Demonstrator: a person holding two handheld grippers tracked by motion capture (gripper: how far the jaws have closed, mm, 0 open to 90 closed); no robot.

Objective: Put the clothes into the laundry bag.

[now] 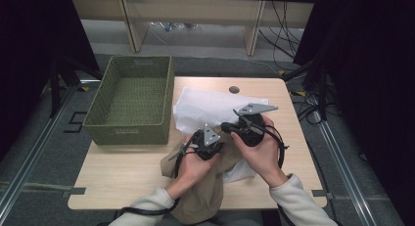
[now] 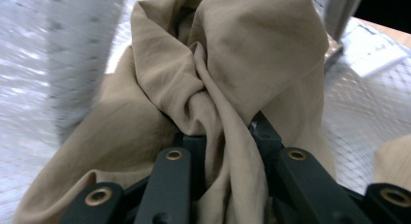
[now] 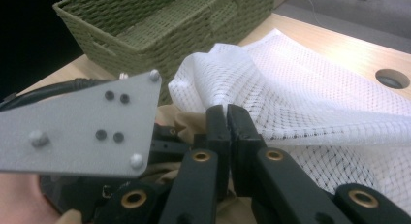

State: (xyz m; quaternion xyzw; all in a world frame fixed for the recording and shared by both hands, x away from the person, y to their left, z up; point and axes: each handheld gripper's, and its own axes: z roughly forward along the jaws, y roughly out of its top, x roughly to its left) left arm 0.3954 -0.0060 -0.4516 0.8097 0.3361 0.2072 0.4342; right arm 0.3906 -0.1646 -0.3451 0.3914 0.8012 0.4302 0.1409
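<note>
1. A beige cloth (image 1: pixel 205 187) is seen on the near part of the wooden table (image 1: pixel 122 172), with part of it hanging over the near edge.
2. A bunched fold of the beige cloth (image 2: pixel 213 88) is clamped between the jaws of the left gripper (image 2: pixel 225 132), as shown in the left gripper view.
3. The left gripper (image 1: pixel 203 145) is held above the cloth, just beside the right gripper (image 1: pixel 230 127).
4. In the right gripper view the jaws of the right gripper (image 3: pixel 227 112) are pressed together at the edge of a white mesh bag (image 3: pixel 310 103); whether mesh is pinched between them cannot be told.
5. The white mesh bag (image 1: pixel 205 106) is spread on the table beyond the cloth, next to a green woven basket (image 1: pixel 129 133) at the table's left side.
</note>
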